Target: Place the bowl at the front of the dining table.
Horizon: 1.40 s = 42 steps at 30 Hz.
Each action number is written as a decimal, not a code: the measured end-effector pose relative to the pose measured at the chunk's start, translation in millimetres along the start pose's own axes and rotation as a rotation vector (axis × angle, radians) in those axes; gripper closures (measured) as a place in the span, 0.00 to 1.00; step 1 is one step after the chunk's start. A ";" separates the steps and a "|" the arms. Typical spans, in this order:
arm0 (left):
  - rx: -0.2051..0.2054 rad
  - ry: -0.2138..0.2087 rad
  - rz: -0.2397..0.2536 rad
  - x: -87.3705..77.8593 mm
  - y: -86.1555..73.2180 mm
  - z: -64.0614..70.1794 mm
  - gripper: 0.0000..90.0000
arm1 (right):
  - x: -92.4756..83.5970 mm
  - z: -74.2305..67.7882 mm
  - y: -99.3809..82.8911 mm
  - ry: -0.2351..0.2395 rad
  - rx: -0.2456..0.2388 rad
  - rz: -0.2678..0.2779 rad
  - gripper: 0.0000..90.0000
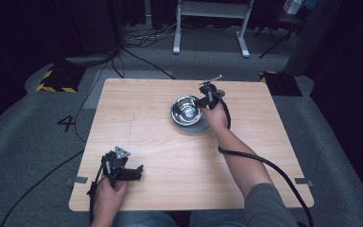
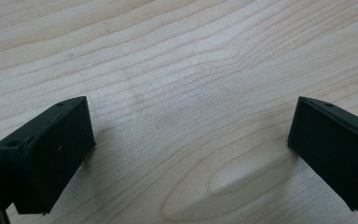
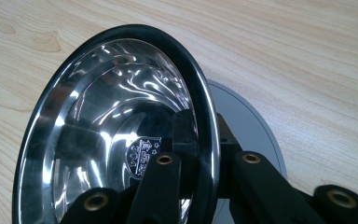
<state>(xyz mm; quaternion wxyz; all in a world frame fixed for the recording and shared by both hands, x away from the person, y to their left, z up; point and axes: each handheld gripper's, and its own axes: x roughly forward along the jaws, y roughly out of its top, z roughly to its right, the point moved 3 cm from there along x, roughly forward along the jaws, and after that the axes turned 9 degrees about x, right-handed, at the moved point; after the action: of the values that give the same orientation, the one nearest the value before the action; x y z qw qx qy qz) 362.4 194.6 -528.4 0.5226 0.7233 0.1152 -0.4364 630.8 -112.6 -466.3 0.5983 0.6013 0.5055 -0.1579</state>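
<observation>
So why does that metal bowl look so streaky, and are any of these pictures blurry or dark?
In the right gripper view the steel bowl mirrors the lights as bright wavy streaks, and the jaws nearest the lens look soft. In the left gripper view the wooden table is evenly lit, with faint shadows beside the jaws. In the high view the tabletop is bright while the surrounding room falls into darkness.

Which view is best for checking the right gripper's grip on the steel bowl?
Right gripper view: the steel bowl fills it, the right gripper clamping its rim, one jaw inside, one outside. High view shows the bowl small, with the gripper at its right edge. Left gripper view shows bare table.
</observation>
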 end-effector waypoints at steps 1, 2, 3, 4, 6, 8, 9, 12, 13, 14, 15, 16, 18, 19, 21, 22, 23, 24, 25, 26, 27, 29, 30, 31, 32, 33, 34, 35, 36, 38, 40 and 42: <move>0.000 0.000 0.000 0.0 0.0 0.0 0.00 | 0.5 0.5 0.2 0.002 0.003 -0.002 0.94; 0.000 0.000 0.000 0.0 0.0 0.0 0.00 | 1.0 0.8 0.3 0.002 0.004 -0.005 0.94; 0.001 0.000 0.000 0.0 0.0 -0.1 0.00 | 1.4 1.2 0.4 0.000 0.003 -0.008 0.94; -0.001 -0.001 0.000 0.0 0.0 0.1 0.00 | 1.7 1.5 0.5 0.000 0.004 -0.011 0.93; 0.000 0.001 0.000 0.0 0.0 -0.1 0.00 | 2.0 2.0 1.1 -0.005 0.005 -0.007 0.87; 0.000 0.000 0.000 0.0 0.0 0.0 0.00 | 1.4 3.1 1.7 -0.016 0.001 -0.001 0.83; 0.000 0.000 0.000 0.0 0.0 0.0 0.00 | 1.3 3.8 1.8 -0.017 0.000 -0.001 0.82; -0.001 -0.001 0.000 0.0 0.0 0.1 0.00 | -0.3 6.2 2.1 -0.038 -0.011 0.007 0.72; 0.001 0.000 0.000 0.0 0.0 0.0 0.00 | -1.2 7.2 2.2 -0.047 -0.025 0.015 0.67; -0.002 0.001 0.001 0.1 0.0 0.1 0.00 | -2.4 8.3 2.4 -0.058 -0.039 0.022 0.64; -0.001 0.001 0.001 0.1 0.0 0.1 0.00 | -3.5 9.7 2.7 -0.065 -0.051 0.027 0.62; -0.001 0.001 0.001 0.1 0.0 0.0 0.00 | -5.0 10.8 2.9 -0.067 -0.057 0.036 0.60; -0.001 0.001 0.001 0.1 0.0 0.1 0.00 | -8.7 11.6 3.6 -0.066 -0.058 0.051 0.59; -0.002 0.001 0.001 0.1 0.0 0.1 0.00 | -10.7 11.5 3.9 -0.061 -0.062 0.052 0.59; -0.003 0.000 0.001 0.1 0.0 0.2 0.00 | -15.2 10.2 4.7 -0.058 -0.074 0.059 0.58; -0.001 0.001 0.001 0.1 0.0 0.1 0.00 | -18.0 9.2 5.1 -0.052 -0.077 0.065 0.58; -0.002 0.001 0.001 0.1 0.0 0.1 0.00 | -21.2 7.9 5.1 -0.047 -0.072 0.067 0.58; -0.001 0.001 0.002 0.1 0.1 0.0 0.00 | -24.2 7.3 5.6 -0.042 -0.078 0.075 0.58; -0.002 0.000 0.002 0.1 0.0 0.2 0.00 | -27.5 6.5 5.9 -0.039 -0.081 0.078 0.57; -0.003 0.000 0.001 0.1 0.0 0.2 0.00 | -30.6 5.8 6.3 -0.037 -0.084 0.083 0.57; -0.001 0.001 0.001 0.1 0.0 0.1 0.00 | -34.1 5.3 6.6 -0.035 -0.088 0.087 0.57; -0.001 0.001 0.002 0.1 0.0 0.1 0.00 | -41.2 4.6 6.9 -0.031 -0.094 0.095 0.56; -0.002 0.001 0.002 0.1 0.0 0.1 0.00 | -45.2 4.2 7.0 -0.028 -0.096 0.099 0.56; -0.003 0.000 0.001 0.1 0.0 0.2 0.00 | -49.1 4.0 7.0 -0.025 -0.098 0.105 0.56; -0.001 0.000 0.000 -0.1 -0.1 0.1 0.00 | -53.5 3.7 7.4 -0.022 -0.103 0.113 0.56; 0.002 0.000 0.000 -0.2 -0.3 0.1 0.00 | -58.2 3.1 7.7 -0.017 -0.108 0.120 0.56; 0.001 -0.002 0.000 -0.4 -0.5 0.3 0.00 | -62.9 2.1 8.3 -0.009 -0.114 0.129 0.56; 0.004 -0.005 -0.001 -0.8 -0.7 0.3 0.00 | -67.6 1.4 8.9 0.000 -0.124 0.136 0.55; 0.004 -0.004 -0.001 -1.0 -1.0 0.5 0.00 | -72.4 -0.1 9.0 0.011 -0.126 0.137 0.55; 0.006 -0.006 -0.002 -1.3 -1.2 0.6 0.00 | -81.0 -2.0 9.2 0.015 -0.150 0.146 0.55; 0.007 -0.006 -0.002 -1.4 -1.3 0.7 0.00 | -88.0 -2.3 8.0 0.012 -0.169 0.149 0.55; 0.010 -0.008 -0.004 -1.8 -1.7 0.6 0.00 | -92.5 -1.4 4.5 0.011 -0.182 0.138 0.55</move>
<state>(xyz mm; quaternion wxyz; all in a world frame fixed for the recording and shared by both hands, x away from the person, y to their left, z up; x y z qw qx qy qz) 359.9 195.3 -528.3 0.5184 0.7240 0.1125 -0.4409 593.2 -149.0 -389.9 0.6571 0.5787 0.4784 -0.0664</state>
